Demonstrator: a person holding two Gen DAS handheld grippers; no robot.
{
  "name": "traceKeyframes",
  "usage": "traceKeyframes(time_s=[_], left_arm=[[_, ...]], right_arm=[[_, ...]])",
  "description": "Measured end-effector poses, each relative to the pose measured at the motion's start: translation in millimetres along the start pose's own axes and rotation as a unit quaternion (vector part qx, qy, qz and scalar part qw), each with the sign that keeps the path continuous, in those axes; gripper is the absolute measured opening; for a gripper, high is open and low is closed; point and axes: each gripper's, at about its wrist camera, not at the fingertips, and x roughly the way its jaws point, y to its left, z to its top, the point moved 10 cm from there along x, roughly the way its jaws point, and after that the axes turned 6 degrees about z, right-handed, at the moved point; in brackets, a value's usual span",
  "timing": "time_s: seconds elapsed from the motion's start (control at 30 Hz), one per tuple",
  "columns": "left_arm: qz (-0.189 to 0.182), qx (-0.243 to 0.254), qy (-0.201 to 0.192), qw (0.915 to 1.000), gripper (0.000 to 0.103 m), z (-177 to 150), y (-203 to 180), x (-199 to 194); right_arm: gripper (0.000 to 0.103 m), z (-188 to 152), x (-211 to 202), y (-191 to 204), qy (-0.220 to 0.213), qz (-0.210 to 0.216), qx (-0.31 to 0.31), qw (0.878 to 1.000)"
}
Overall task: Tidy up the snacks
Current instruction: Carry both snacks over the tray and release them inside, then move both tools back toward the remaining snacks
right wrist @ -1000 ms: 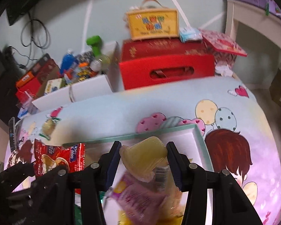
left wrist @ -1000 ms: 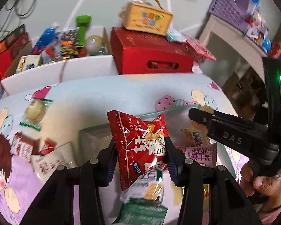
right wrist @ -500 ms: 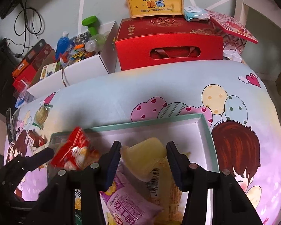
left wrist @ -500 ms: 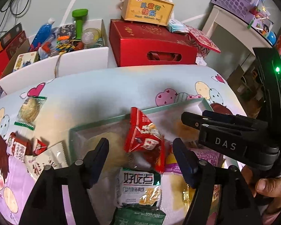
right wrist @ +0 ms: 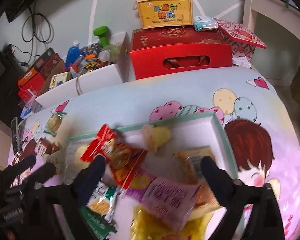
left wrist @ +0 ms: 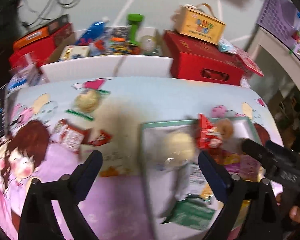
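Both just opened wide and empty: left gripper (left wrist: 150, 167) off the red packet (right wrist: 114, 156), right gripper (right wrist: 153, 169) off the yellow jelly (right wrist: 158, 137), each now lying in the tray (right wrist: 220, 128), leaving loose snacks (left wrist: 74, 138) on the cloth to fetch.

- Our left gripper (left wrist: 150, 172) points steeply downward, its jaws spread wide — they have just been opening, and nothing is pressed between them.
- Our right gripper (right wrist: 152, 172) tilts down at much the same angle, jaws also just opened to their widest, gripping nothing.
- In the left wrist view, the right gripper reaches in from the right edge — fingertips (left wrist: 296, 213) of the hand carrying it show beneath.
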Motion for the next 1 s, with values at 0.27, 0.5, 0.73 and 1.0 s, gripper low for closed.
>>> traceKeyframes(time_s=[0.27,0.5,0.73,1.0], left_arm=[[0.048,-0.011,0.002,0.9988,0.098,-29,51,-5],[0.060,-0.032,0.009,0.9976,0.098,-42,87,-6],[0.064,-0.077,0.010,0.9949,0.098,-42,129,-3],[0.058,-0.133,0.014,0.9894,0.098,-41,173,4]], right_arm=[[0.103,-30,-12,29,-0.020,0.017,0.019,0.999],[0.103,-47,-11,60,-0.017,0.021,0.007,1.000],[0.103,-53,1,89,-0.007,0.019,-0.012,1.000],[0.103,-61,26,128,0.018,0.026,-0.047,0.998]])
